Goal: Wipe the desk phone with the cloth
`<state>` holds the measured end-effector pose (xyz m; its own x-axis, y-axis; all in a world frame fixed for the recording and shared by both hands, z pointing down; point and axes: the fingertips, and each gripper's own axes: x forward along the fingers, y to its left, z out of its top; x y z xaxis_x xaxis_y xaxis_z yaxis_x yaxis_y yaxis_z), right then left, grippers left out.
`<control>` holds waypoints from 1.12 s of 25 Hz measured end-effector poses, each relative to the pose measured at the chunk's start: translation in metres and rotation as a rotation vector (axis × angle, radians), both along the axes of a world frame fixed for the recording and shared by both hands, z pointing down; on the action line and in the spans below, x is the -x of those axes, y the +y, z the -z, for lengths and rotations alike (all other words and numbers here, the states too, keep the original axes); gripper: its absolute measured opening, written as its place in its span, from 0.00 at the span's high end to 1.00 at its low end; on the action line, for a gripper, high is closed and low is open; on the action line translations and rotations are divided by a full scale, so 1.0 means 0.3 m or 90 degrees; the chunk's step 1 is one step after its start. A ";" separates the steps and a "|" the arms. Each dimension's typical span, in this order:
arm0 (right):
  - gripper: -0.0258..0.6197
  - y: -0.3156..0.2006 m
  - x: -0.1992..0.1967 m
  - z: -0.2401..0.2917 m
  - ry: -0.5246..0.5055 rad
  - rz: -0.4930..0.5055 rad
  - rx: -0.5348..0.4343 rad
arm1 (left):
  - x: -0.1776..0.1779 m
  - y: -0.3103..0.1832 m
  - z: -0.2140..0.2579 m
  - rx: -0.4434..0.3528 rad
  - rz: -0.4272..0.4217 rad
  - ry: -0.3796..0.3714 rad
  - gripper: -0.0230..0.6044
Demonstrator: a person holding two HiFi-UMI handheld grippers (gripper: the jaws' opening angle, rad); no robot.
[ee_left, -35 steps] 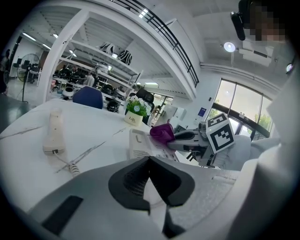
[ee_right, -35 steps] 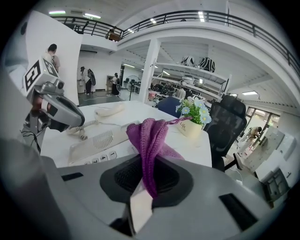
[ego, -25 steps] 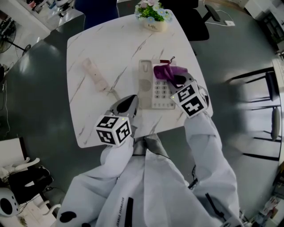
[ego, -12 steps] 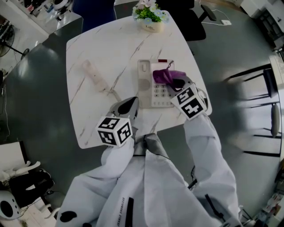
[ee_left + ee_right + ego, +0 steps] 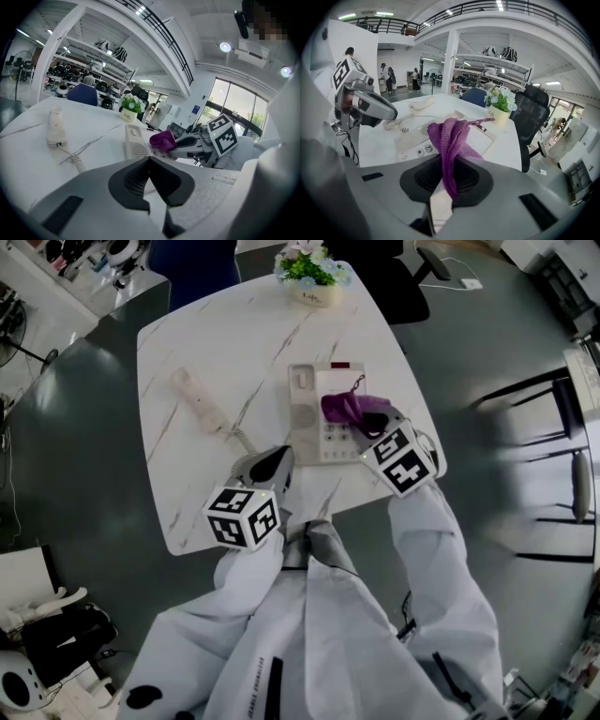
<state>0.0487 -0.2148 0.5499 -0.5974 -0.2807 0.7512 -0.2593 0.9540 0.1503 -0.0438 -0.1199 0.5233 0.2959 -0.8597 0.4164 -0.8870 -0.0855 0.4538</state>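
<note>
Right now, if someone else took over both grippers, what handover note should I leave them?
Right gripper: shut on the purple cloth, holding it over the phone keypad.
Left gripper: shut, empty, near the phone's near left corner.
Handset: off the phone, lying on the table to its left, cord attached.
Done: cloth picked up and brought to the phone; how much is wiped cannot be told.
Left: wipe the keypad and the rest of the phone, probably the handset too.
</note>
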 end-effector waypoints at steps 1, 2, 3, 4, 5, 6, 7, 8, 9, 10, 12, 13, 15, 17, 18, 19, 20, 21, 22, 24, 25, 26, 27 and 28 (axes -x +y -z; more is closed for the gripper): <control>0.90 0.006 -0.002 -0.002 0.001 0.000 0.002 | -0.001 0.001 -0.001 0.000 -0.002 0.001 0.97; 0.90 0.012 -0.004 -0.004 0.003 0.001 0.005 | -0.001 0.001 -0.001 -0.001 -0.004 0.001 0.97; 0.90 0.020 -0.007 -0.007 0.003 0.002 0.008 | -0.002 0.002 0.000 -0.002 -0.005 0.002 0.97; 0.90 0.028 -0.010 -0.010 0.003 0.002 0.012 | -0.002 0.003 0.000 -0.002 -0.007 0.003 0.97; 0.90 0.036 -0.014 -0.014 0.003 0.002 0.016 | -0.003 0.005 0.000 -0.003 -0.009 0.003 0.97; 0.90 0.043 -0.017 -0.017 0.002 0.001 0.018 | -0.005 0.006 -0.001 -0.004 -0.011 0.004 0.97; 0.90 0.049 -0.021 -0.020 0.002 0.000 0.020 | -0.007 0.007 -0.002 -0.005 -0.014 0.005 0.97; 0.90 0.056 -0.025 -0.023 0.003 0.000 0.023 | -0.009 0.009 -0.002 -0.006 -0.016 0.006 0.97; 0.90 0.063 -0.028 -0.026 0.005 0.000 0.025 | -0.012 0.012 -0.003 -0.006 -0.019 0.006 0.97; 0.90 0.072 -0.032 -0.029 0.006 0.001 0.028 | -0.014 0.016 -0.003 -0.006 -0.021 0.006 0.97; 0.90 0.089 -0.039 -0.036 0.009 0.004 0.032 | -0.017 0.022 -0.005 -0.007 -0.023 0.007 0.97; 0.90 0.096 -0.042 -0.038 0.009 0.004 0.033 | -0.018 0.024 -0.006 -0.008 -0.024 0.007 0.97; 0.90 0.107 -0.048 -0.039 0.008 0.002 0.036 | -0.020 0.028 -0.006 -0.009 -0.027 0.007 0.97; 0.90 0.119 -0.054 -0.038 0.009 0.002 0.040 | -0.022 0.032 -0.003 -0.009 -0.029 0.007 0.97; 0.90 0.126 -0.055 -0.039 0.010 0.002 0.042 | -0.021 0.034 -0.002 -0.008 -0.029 0.008 0.97; 0.90 0.133 -0.057 -0.040 0.011 0.003 0.044 | -0.021 0.037 -0.001 -0.008 -0.030 0.008 0.97; 0.90 0.140 -0.059 -0.043 0.011 0.002 0.045 | -0.022 0.039 -0.002 -0.008 -0.032 0.008 0.97; 0.90 0.146 -0.062 -0.045 0.011 0.001 0.047 | -0.024 0.041 -0.003 -0.009 -0.034 0.008 0.97; 0.90 0.152 -0.066 -0.048 0.011 -0.001 0.048 | -0.028 0.043 -0.003 -0.009 -0.036 0.008 0.97; 0.90 0.163 -0.072 -0.050 0.012 -0.002 0.050 | -0.035 0.047 -0.002 -0.010 -0.041 0.008 0.97; 0.90 0.169 -0.075 -0.052 0.012 -0.003 0.051 | -0.037 0.049 -0.003 -0.010 -0.043 0.007 0.97; 0.90 0.176 -0.077 -0.053 0.013 -0.003 0.052 | -0.039 0.052 -0.003 -0.009 -0.045 0.007 0.97; 0.90 0.182 -0.080 -0.055 0.013 -0.004 0.053 | -0.040 0.054 -0.005 -0.008 -0.046 0.008 0.97; 0.90 0.187 -0.081 -0.056 0.013 -0.005 0.054 | -0.042 0.057 -0.005 -0.008 -0.048 0.008 0.97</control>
<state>0.0732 -0.1587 0.5665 -0.5793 -0.2201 0.7848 -0.2642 0.9616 0.0747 -0.0313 -0.1029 0.5249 0.3651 -0.8397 0.4020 -0.8721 -0.1573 0.4634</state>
